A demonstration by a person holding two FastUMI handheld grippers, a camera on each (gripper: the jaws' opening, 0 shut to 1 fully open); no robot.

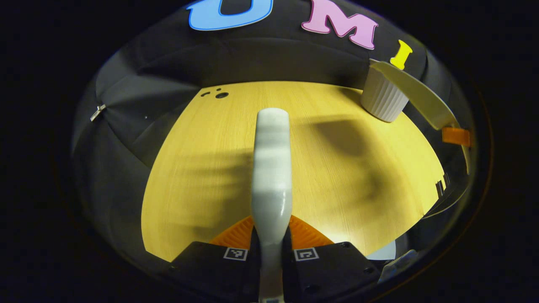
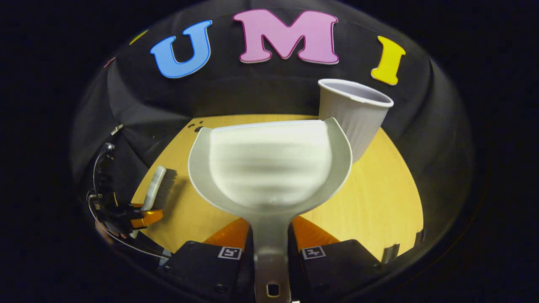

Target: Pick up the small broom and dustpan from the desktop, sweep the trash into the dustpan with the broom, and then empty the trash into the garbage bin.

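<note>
Broom (image 1: 271, 168) is clamped between left tongs (image 1: 271, 244); dustpan (image 2: 269, 168) is gripped by its handle in right tongs (image 2: 271, 248), held above the surface (image 2: 379, 202), near garbage bin (image 2: 353, 115).

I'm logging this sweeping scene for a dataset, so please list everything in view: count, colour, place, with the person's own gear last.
Table: one, yellow wood-grain, under everything.
Garbage bin: one, white, ribbed, open-topped, at the table's far right.
Dustpan: one, pale grey-white, held up over the table by its handle.
Broom: one, white handle with dark bristles, held above the table's left side.
Left claw: one, black with orange fingers, shut on the broom handle.
Right claw: one, black with orange fingers, shut on the dustpan handle.
</note>
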